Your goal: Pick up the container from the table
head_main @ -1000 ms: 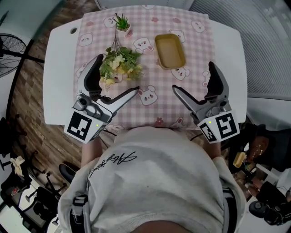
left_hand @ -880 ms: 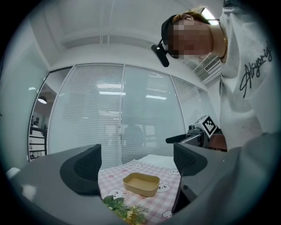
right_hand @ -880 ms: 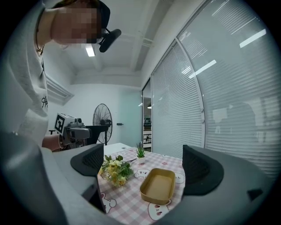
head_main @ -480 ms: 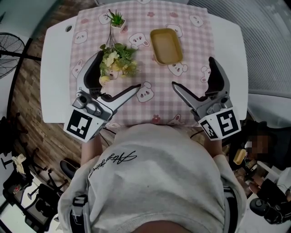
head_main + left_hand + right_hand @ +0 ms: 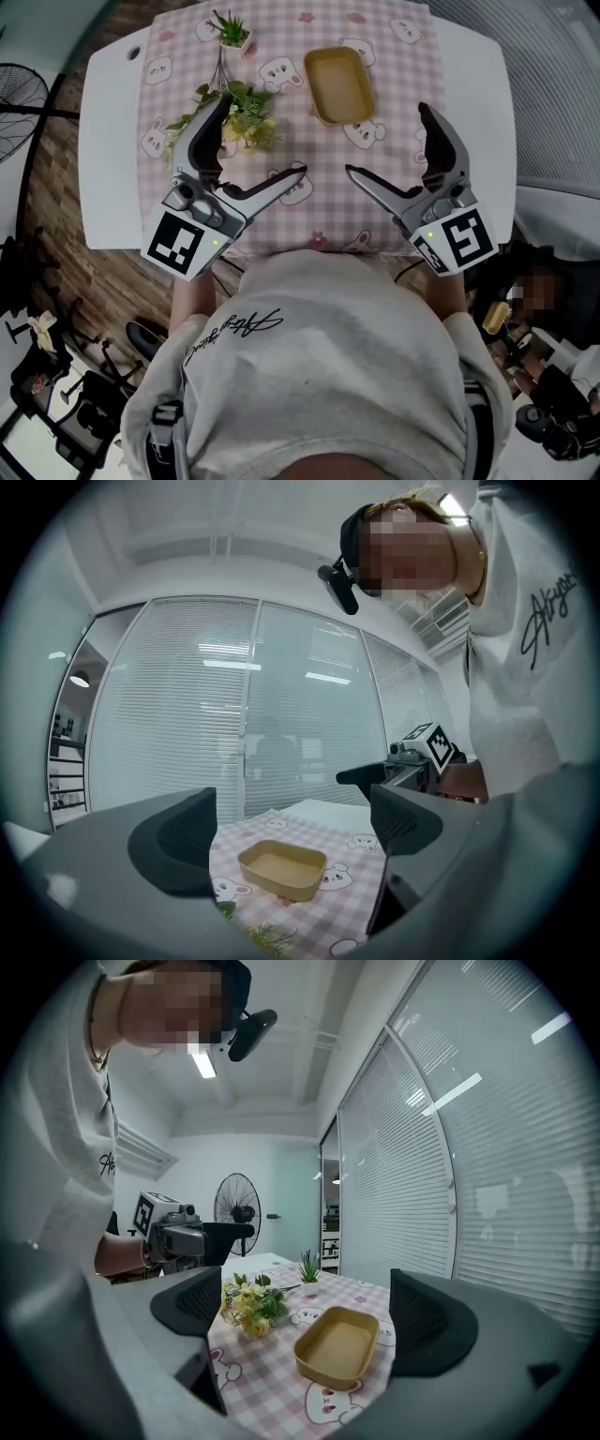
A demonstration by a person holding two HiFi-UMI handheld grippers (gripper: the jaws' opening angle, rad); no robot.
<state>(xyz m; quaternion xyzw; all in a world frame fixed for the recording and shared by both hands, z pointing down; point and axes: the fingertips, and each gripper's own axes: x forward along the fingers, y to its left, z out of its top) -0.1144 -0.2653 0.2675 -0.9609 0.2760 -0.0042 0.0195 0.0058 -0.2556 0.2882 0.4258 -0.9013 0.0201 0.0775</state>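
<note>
A shallow tan rectangular container [image 5: 339, 84] sits empty on the pink checked cloth [image 5: 305, 216] toward the table's far side. It also shows in the left gripper view as the container [image 5: 281, 868] and in the right gripper view as the container [image 5: 337, 1345]. My left gripper [image 5: 262, 136] hangs open near the table's front left, above the flowers. Held wide open at the front right, my right gripper [image 5: 384, 139] has nothing between its jaws. Both grippers are short of the container, with it framed between their jaws.
A bunch of yellow and green artificial flowers [image 5: 239, 122] lies on the cloth left of the container. A small potted plant [image 5: 229, 30] stands at the far left. The white table [image 5: 105, 141] extends past the cloth. A standing fan [image 5: 235, 1204] is off to the left.
Both grippers have moved forward over the table and inward toward each other. The container has not moved on the cloth.
</note>
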